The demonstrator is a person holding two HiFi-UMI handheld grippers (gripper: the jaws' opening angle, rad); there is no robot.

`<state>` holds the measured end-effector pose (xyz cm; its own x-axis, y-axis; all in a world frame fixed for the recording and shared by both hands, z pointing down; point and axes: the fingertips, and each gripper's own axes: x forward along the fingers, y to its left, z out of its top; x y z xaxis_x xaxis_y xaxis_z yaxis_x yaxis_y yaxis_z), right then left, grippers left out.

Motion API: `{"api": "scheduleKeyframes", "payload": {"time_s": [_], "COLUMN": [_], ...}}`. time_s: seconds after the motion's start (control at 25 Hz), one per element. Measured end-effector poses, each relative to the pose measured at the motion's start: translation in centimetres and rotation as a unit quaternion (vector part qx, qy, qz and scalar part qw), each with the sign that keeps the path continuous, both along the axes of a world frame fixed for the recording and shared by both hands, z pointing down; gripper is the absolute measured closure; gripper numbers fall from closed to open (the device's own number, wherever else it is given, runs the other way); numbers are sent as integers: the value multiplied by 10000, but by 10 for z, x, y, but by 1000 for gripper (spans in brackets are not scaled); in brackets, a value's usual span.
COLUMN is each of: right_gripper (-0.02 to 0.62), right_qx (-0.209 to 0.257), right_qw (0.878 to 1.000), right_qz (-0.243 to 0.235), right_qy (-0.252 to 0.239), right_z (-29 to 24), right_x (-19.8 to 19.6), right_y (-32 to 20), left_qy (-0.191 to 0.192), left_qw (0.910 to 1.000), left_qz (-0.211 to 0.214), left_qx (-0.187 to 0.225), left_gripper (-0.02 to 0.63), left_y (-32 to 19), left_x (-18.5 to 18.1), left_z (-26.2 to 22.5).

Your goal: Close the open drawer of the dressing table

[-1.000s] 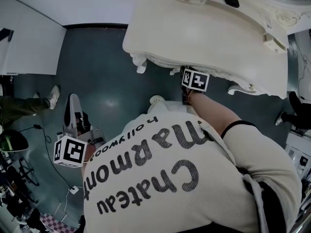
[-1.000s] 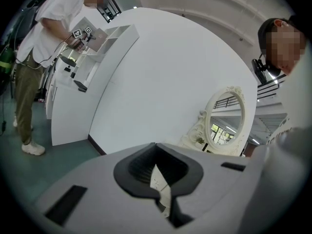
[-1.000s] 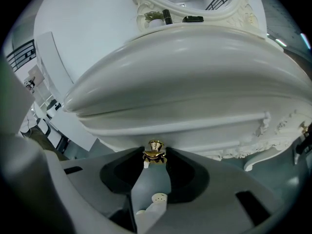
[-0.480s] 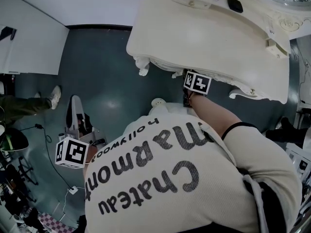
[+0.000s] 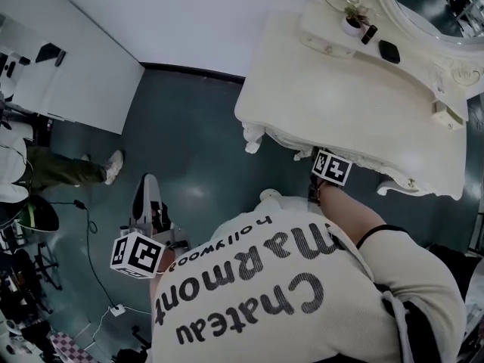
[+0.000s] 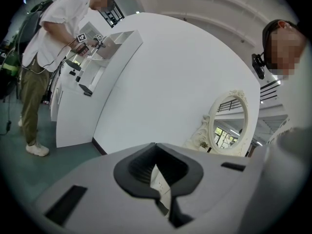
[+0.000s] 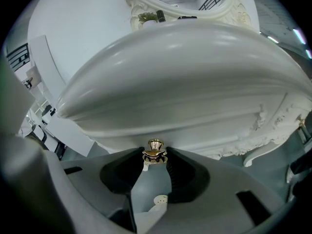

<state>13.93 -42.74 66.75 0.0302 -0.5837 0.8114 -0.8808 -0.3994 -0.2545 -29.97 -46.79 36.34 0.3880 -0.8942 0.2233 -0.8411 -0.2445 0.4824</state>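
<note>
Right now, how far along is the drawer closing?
Looks done: in the head view no drawer juts past the table top, and the drawer front looks in or nearly in; whether it is flush I cannot tell. In hand: the right tongs clamp the gold knob. Still to do: perhaps a last push, then release. The left tongs hang shut, idle.

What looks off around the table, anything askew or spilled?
Nothing stands out. The table stands level, the small items sit tidy by the mirror, and nothing is spilled. The right gripper has the gold knob between its jaws; no drawer visibly juts out.
</note>
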Motion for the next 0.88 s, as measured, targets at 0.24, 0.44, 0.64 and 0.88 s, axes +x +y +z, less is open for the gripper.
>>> {"api": "scheduleKeyframes", "payload": {"time_s": [0.24,0.44,0.64,0.88], "right_gripper": [414,387,387,401], "right_qx": [167,382,596,1316], "right_qw": [9997,9974,9931,9759], "right_qz": [155,533,943,1543], "right_qy": [-55,-311,-376,-801], "right_z": [-6,-18,-38,-92], "right_x": [-4,-11,-13,-33], "right_y": [2,8,32,54], "left_qy": [-53,-16,43,118], "left_qw": [10000,9995,9978,9930], "left_qz": [67,314,659,1171], "left_qx": [31,45,64,130], "left_gripper": [598,598,598,598], "left_y": [8,16,24,35], "left_x": [-15,-19,-13,1], "left_z": [-6,-6,-7,-8]}}
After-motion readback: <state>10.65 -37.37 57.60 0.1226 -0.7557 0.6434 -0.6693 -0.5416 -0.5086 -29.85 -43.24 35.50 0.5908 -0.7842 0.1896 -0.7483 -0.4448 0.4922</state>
